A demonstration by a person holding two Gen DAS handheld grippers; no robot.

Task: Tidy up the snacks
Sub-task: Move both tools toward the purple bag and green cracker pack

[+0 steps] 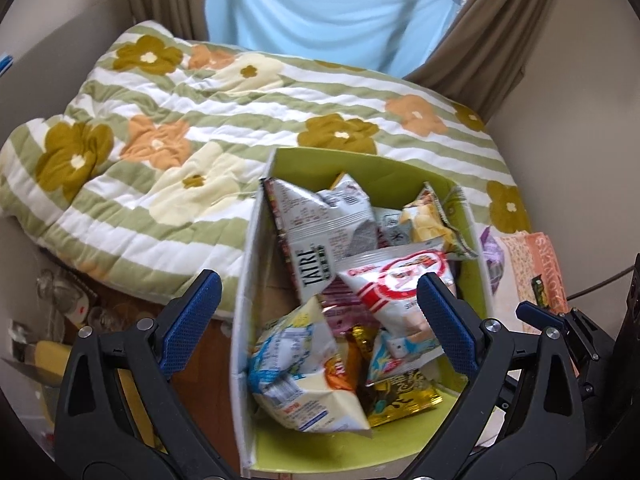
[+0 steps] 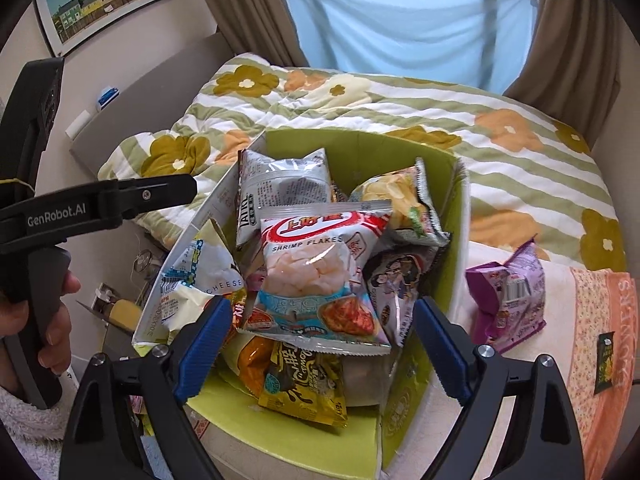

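Observation:
A cardboard box (image 2: 456,240) with a green inside stands on the bed and holds several snack bags. On top lies a white and red shrimp flakes bag (image 2: 320,264) (image 1: 400,280). My right gripper (image 2: 322,354) hangs open just above the box's near end, its blue pads apart and touching nothing. A purple snack bag (image 2: 508,296) lies outside the box to the right, on a peach towel. My left gripper (image 1: 318,328) is open and empty over the box's near left wall (image 1: 244,320). A cheese bag (image 1: 296,364) lies below it.
A quilt (image 1: 160,120) with green stripes and flowers covers the bed beyond the box. The peach towel (image 2: 600,340) lies at the right. A hand (image 2: 52,320) holds the left gripper's handle at the left. Clutter sits on the floor (image 1: 60,312) left of the box.

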